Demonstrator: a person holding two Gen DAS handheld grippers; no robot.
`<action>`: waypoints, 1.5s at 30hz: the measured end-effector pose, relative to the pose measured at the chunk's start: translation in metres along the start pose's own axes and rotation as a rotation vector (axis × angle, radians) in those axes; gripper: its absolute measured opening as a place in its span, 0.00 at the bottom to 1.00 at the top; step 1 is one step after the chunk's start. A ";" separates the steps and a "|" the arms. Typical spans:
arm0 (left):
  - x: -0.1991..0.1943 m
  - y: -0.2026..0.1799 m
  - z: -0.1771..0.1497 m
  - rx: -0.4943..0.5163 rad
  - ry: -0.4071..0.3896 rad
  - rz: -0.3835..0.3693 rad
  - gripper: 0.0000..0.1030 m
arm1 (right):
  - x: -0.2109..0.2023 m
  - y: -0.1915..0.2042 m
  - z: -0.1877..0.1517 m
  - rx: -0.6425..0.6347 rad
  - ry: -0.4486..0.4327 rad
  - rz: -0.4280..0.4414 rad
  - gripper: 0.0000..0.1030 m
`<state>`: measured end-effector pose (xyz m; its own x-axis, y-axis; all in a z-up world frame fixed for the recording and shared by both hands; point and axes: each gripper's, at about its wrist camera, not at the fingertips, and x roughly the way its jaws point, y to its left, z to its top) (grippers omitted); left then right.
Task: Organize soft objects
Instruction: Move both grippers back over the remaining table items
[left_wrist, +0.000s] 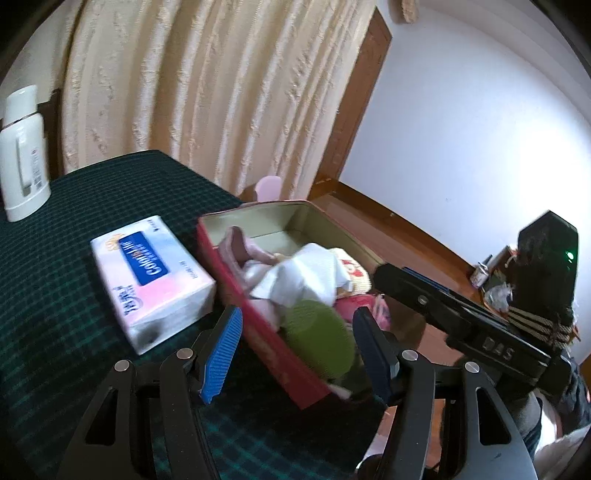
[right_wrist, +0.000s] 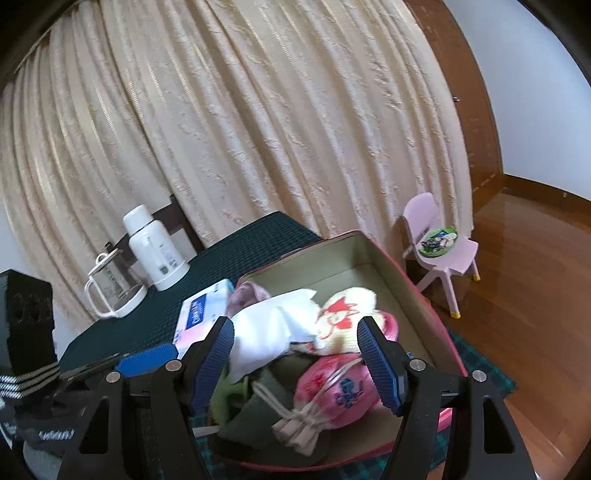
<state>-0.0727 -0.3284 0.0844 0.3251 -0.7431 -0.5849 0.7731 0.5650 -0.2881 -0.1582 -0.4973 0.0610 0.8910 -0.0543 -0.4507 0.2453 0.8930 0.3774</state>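
The soft things lie heaped in the red box (right_wrist: 436, 325), which sits just ahead of and below both sets of jaws. Between the fingers of the right gripper (right_wrist: 301, 354) lie a pink drawstring pouch (right_wrist: 332, 395), a cream pouch (right_wrist: 347, 314) with a red cartoon print beyond it, and a white cloth (right_wrist: 269, 332) toward its left finger. A green soft item (left_wrist: 317, 339) sits between the fingers of the left gripper (left_wrist: 295, 350), whose left finger stands outside the box's near wall. Both grippers hang released, jaws wide, grasping nothing.

The heap looks nearly gathered, so the step in hand is probably settling it. To do it well, I would lower one gripper straight down, pinch a bunched fold rather than a loose edge, and keep the pouch cords from snagging.

Left of the left jaws lies a tissue pack (left_wrist: 151, 273) whose blue label reads roughly "Colorlife", with Chinese characters too blurred to read. The other gripper's body shows "DAS". A white flask (right_wrist: 155, 251) and a glass press (right_wrist: 110, 288) stand farther off on the dark checked cloth (left_wrist: 55, 295).
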 end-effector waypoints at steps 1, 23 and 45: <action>-0.001 0.002 0.000 -0.006 -0.002 0.006 0.61 | -0.001 0.002 -0.001 -0.008 0.003 0.007 0.70; -0.049 0.055 -0.012 -0.139 -0.078 0.112 0.61 | 0.031 0.031 -0.020 -0.176 0.191 -0.129 0.73; -0.109 0.126 -0.043 -0.298 -0.149 0.279 0.64 | 0.012 0.095 -0.013 -0.224 0.076 0.059 0.73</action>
<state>-0.0338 -0.1609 0.0789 0.5910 -0.5785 -0.5622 0.4608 0.8141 -0.3533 -0.1288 -0.4076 0.0809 0.8679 0.0272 -0.4960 0.0951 0.9709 0.2198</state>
